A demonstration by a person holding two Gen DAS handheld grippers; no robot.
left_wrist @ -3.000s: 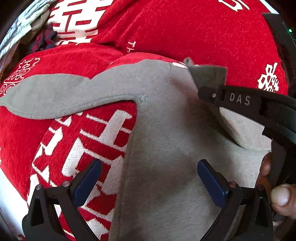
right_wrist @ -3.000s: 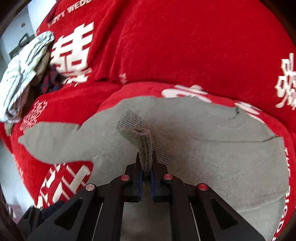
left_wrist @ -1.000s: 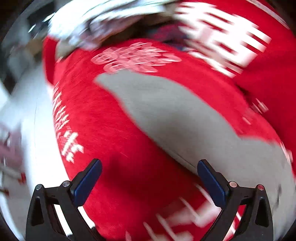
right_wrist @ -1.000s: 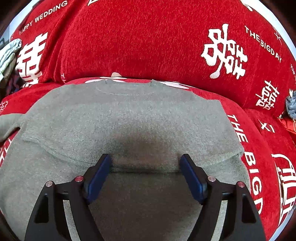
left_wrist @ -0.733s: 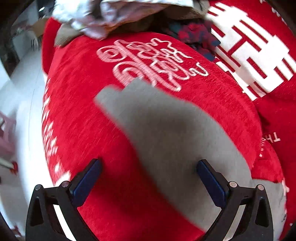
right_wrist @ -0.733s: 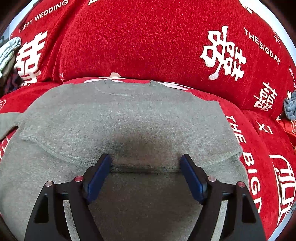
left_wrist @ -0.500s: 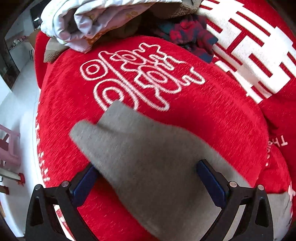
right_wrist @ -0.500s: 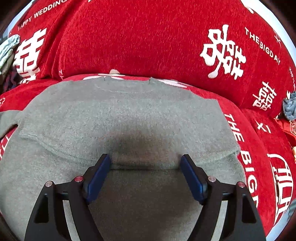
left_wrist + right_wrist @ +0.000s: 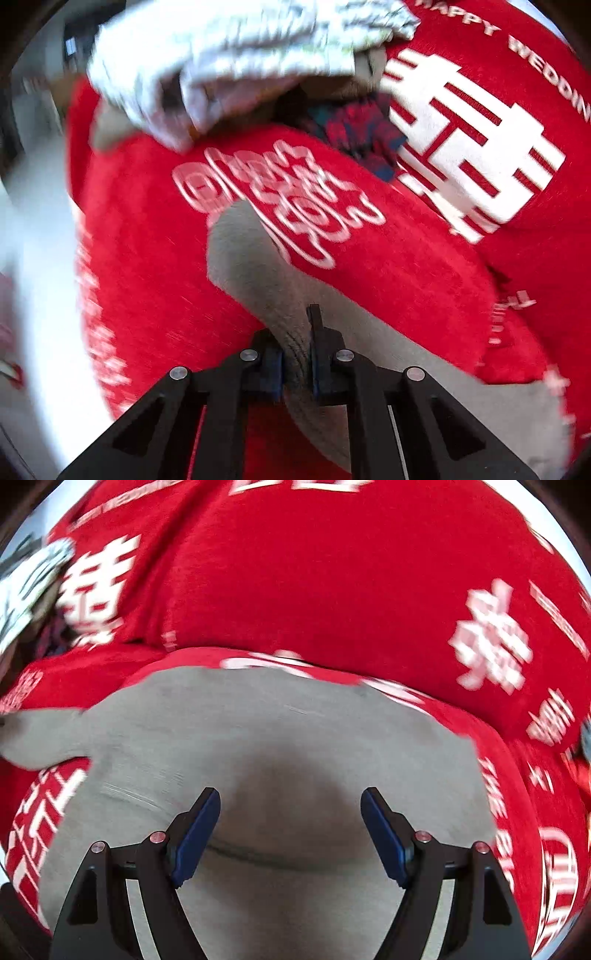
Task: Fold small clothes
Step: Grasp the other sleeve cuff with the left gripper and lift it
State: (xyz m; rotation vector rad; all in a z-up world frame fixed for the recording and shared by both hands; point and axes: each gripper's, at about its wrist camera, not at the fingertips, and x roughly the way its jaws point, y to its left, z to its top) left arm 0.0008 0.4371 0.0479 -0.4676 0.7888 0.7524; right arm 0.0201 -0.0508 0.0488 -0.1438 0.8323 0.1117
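A grey knitted sweater (image 9: pixel 280 746) lies spread on a red sofa cover with white lettering. Its left sleeve (image 9: pixel 243 258) stretches out over the red seat in the left wrist view. My left gripper (image 9: pixel 295 354) is shut on that sleeve, with bunched grey knit pinched between the dark pads. My right gripper (image 9: pixel 290 812) hovers open over the sweater's body, its blue pads wide apart with nothing between them. A fold line crosses the sweater just below the right gripper's fingertips.
A pile of crumpled white and patterned clothes (image 9: pixel 236 55) and a dark plaid garment (image 9: pixel 362 129) lie at the sofa's left end. The red backrest (image 9: pixel 314 572) rises behind the sweater. Pale floor (image 9: pixel 37 240) shows beyond the sofa's left edge.
My left gripper travelled left along the sleeve and closed on it near the cuff. My right gripper stayed open and pulled back and up, so more of the sweater shows.
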